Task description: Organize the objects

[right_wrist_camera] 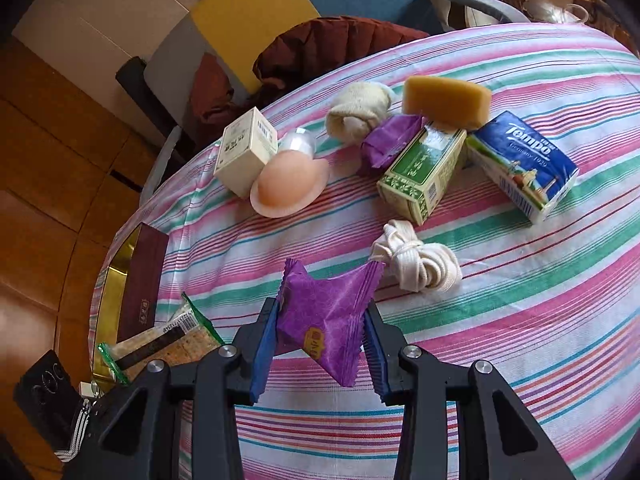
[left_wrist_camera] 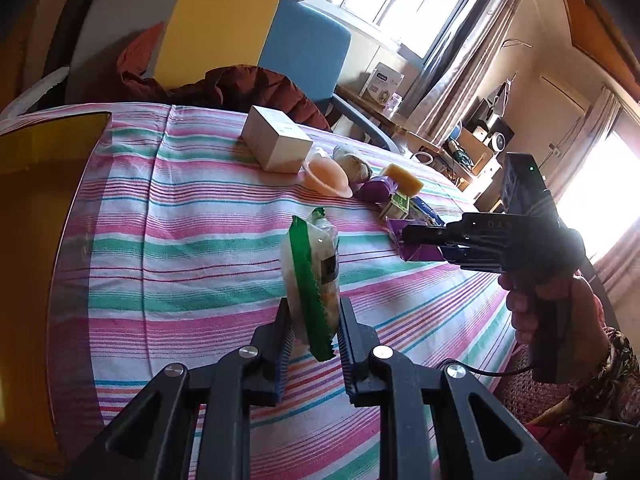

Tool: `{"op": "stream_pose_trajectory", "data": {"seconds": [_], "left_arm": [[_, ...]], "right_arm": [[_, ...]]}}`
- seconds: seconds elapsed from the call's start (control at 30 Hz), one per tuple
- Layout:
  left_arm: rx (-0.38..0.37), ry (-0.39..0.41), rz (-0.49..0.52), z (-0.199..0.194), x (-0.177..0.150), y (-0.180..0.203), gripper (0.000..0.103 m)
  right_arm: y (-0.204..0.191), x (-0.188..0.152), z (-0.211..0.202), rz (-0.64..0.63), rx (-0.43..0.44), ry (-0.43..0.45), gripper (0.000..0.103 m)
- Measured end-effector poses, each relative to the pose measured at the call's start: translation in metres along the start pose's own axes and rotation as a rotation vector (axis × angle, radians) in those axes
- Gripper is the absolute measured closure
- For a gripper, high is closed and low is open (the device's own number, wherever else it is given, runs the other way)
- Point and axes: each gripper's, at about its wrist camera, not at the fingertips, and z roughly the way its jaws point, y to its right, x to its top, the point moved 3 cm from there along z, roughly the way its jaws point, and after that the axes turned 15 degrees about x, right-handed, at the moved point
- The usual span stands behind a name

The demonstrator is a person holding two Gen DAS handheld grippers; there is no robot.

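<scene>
Gripping light, crinkly packs: left gripper (left_wrist_camera: 314, 332) clenched on green-edged clear cracker pack (left_wrist_camera: 314, 276); right gripper (right_wrist_camera: 320, 340) on purple foil sachet (right_wrist_camera: 326, 316), near knotted white cord (right_wrist_camera: 416, 260). Hold mid-body, gently; contents prob. fragile.

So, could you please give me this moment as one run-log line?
left gripper: shut on cracker pack | right gripper: shut on purple packet | both above cloth

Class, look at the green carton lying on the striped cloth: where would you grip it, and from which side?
Grip the green carton across its long side faces, coming from above. It lies flat, and its far end is crowded by the purple packet and yellow sponge.
</scene>
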Motion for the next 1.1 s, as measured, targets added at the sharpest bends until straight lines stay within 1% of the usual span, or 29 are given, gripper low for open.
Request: {"op": "stream_pose_trajectory", "data": {"seconds": [0.07, 0.13, 0.2, 0.27, 0.37, 0.5, 0.53, 0.57, 0.6, 0.67, 0.7, 0.73, 0.8, 0.83, 0.87, 0.97, 1.03, 1.1], "left_arm": [[0.011, -0.039, -0.001, 0.010, -0.003, 0.000, 0.078], [0.015, -0.065, -0.024, 0.016, -0.005, 0.000, 0.069], [0.018, -0.078, -0.038, 0.020, -0.005, -0.001, 0.068], [0.024, -0.080, -0.028, 0.024, -0.001, 0.001, 0.065], [0.045, -0.096, -0.014, 0.033, 0.006, 0.004, 0.064], [0.005, -0.137, -0.078, 0.043, 0.010, 0.001, 0.064], [0.005, -0.154, -0.082, 0.043, 0.010, 0.002, 0.064], [0.014, -0.152, -0.074, 0.038, 0.008, 0.003, 0.065], [0.038, -0.123, -0.052, 0.030, 0.006, 0.005, 0.065], [0.147, -0.038, 0.029, 0.009, 0.000, 0.012, 0.064], [0.200, -0.009, 0.075, 0.003, -0.002, 0.016, 0.062], [0.246, 0.017, 0.118, -0.002, -0.004, 0.020, 0.057], [0.317, 0.056, 0.195, -0.004, -0.001, 0.029, 0.044], [0.342, 0.073, 0.221, -0.004, 0.002, 0.032, 0.029], [0.356, 0.082, 0.249, 0.000, 0.005, 0.036, 0.017], [0.369, 0.071, 0.315, 0.017, 0.021, 0.043, 0.017], [0.378, 0.030, 0.374, 0.037, 0.027, 0.048, 0.017], [0.395, -0.002, 0.432, 0.056, 0.027, 0.052, 0.017]], "right_arm": [[-0.002, -0.002, 0.003, -0.011, -0.003, -0.013, 0.062], [-0.004, -0.003, 0.006, -0.020, -0.008, -0.022, 0.062], [-0.005, -0.005, 0.009, -0.029, -0.014, -0.036, 0.062], [-0.006, -0.007, 0.012, -0.037, -0.013, -0.051, 0.062], [-0.008, -0.008, 0.016, -0.048, -0.020, -0.066, 0.062], [-0.009, -0.008, 0.017, -0.056, -0.024, -0.069, 0.062], [-0.009, -0.008, 0.017, -0.057, -0.028, -0.067, 0.062], [-0.008, -0.008, 0.016, -0.059, -0.031, -0.064, 0.062], [-0.008, -0.007, 0.016, -0.059, -0.032, -0.060, 0.062], [-0.008, -0.006, 0.014, -0.054, -0.029, -0.053, 0.062], [-0.008, -0.005, 0.014, -0.052, -0.026, -0.051, 0.062], [-0.008, -0.005, 0.013, -0.051, -0.022, -0.049, 0.062], [-0.009, -0.004, 0.013, -0.049, -0.020, -0.046, 0.062], [-0.009, -0.004, 0.013, -0.050, -0.018, -0.047, 0.062], [-0.010, -0.004, 0.014, -0.049, -0.017, -0.046, 0.062], [-0.010, -0.003, 0.012, -0.047, -0.011, -0.042, 0.062], [-0.010, -0.003, 0.011, -0.043, -0.009, -0.038, 0.062], [-0.009, -0.003, 0.010, -0.038, -0.008, -0.035, 0.062]]}}
